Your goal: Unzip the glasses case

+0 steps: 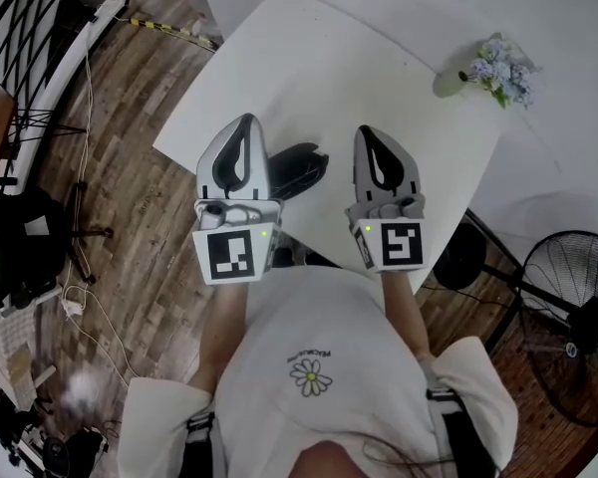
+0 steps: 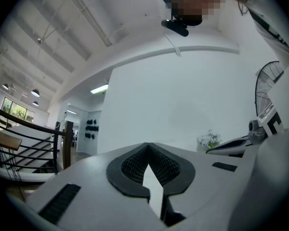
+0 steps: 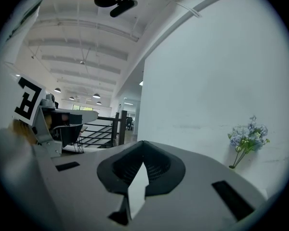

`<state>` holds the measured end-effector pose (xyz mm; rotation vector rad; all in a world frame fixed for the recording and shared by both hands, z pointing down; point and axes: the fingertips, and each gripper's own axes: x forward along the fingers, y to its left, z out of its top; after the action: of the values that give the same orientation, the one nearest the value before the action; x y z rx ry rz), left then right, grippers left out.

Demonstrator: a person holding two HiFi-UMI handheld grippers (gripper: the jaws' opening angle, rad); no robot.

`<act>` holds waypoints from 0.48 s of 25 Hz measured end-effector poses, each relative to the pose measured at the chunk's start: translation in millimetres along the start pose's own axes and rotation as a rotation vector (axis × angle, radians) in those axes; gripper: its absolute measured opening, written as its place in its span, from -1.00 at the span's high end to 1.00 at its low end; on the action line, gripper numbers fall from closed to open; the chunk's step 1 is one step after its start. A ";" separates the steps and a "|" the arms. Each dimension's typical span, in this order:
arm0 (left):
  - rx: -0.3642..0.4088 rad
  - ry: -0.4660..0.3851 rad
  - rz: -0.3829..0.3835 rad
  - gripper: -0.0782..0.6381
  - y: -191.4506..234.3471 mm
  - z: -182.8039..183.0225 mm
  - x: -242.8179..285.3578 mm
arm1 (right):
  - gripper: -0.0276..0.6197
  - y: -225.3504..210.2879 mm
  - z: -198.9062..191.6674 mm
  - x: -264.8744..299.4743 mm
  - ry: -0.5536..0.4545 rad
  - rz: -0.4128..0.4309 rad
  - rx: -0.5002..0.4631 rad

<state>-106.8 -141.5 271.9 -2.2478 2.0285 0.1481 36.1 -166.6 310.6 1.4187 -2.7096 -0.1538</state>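
The white plastic left gripper [image 1: 245, 122] and right gripper [image 1: 369, 132] are hovering level above the black oval glasses case [image 1: 301, 165], both with jaws closed on nothing.

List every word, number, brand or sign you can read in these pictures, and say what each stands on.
No text reads clearly.
The small print above the daisy on the white shirt: upside down in the head view, too small to read.
The cube on the left gripper: a black-and-white square marker, no words.
The cube on the right gripper: another such marker, no words.
Nothing else shows lettering.
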 end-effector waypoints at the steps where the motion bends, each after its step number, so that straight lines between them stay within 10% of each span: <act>1: 0.000 0.002 0.000 0.74 0.0 -0.7 0.2 | 0.89 0.9 -0.2 -0.1 0.000 0.001 -0.001; 12: 0.030 0.035 0.005 0.74 1.1 -15.8 -0.8 | 0.89 0.8 -8.0 0.6 0.026 0.002 -0.006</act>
<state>-108.1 -143.1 287.6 -2.2428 2.0401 0.0783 36.1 -167.0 318.7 1.4071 -2.6875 -0.1423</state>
